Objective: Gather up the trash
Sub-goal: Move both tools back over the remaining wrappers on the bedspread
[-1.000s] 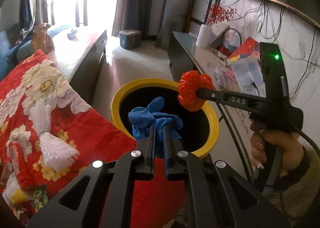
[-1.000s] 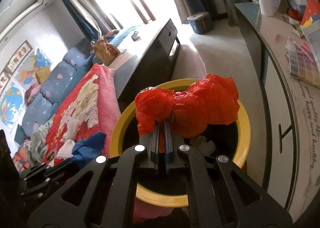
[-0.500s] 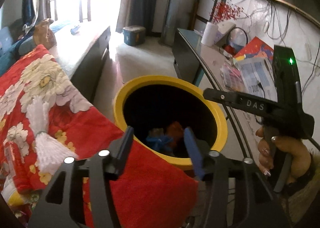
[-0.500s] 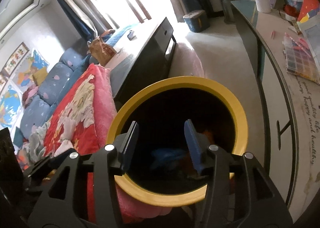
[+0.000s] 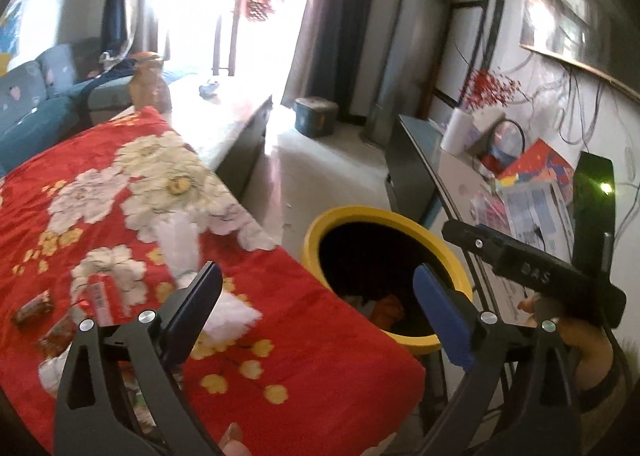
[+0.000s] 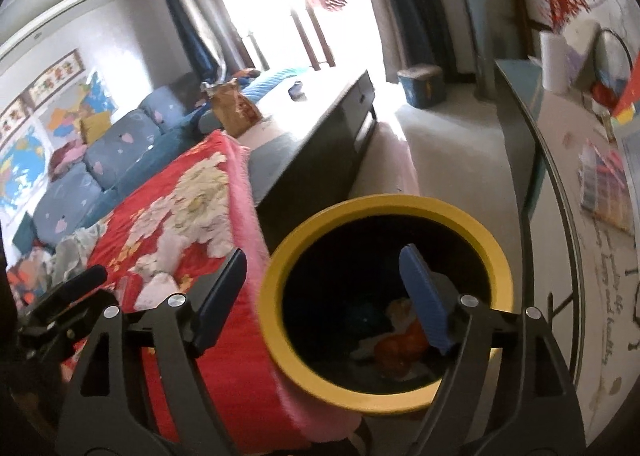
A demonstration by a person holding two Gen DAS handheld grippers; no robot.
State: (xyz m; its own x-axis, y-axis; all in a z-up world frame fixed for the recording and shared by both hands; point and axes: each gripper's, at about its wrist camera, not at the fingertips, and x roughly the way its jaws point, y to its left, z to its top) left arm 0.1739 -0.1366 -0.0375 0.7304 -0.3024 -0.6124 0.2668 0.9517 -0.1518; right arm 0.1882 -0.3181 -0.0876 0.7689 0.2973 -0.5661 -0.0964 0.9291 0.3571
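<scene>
Both tongs opening, empty, over the bin.
Left wrist view: left tongs spreading, bin at three o'clock, wrappers at nine next. Right wrist view: right tongs widening; trash inside, so approach wide.

"DAS" stands in raised letters on the right hand-held gripper body.

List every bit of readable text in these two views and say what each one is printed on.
"DAS": on the side of the right tongs, seen from the left wrist.
"happy and healthy": my best reading of the cursive script on the glass-topped side table; the words before it are too blurred.
Printed sheet on that table: too small to read.
Red wrappers on the floral blanket: blurred, unreadable.
Wall posters: unreadable.
</scene>
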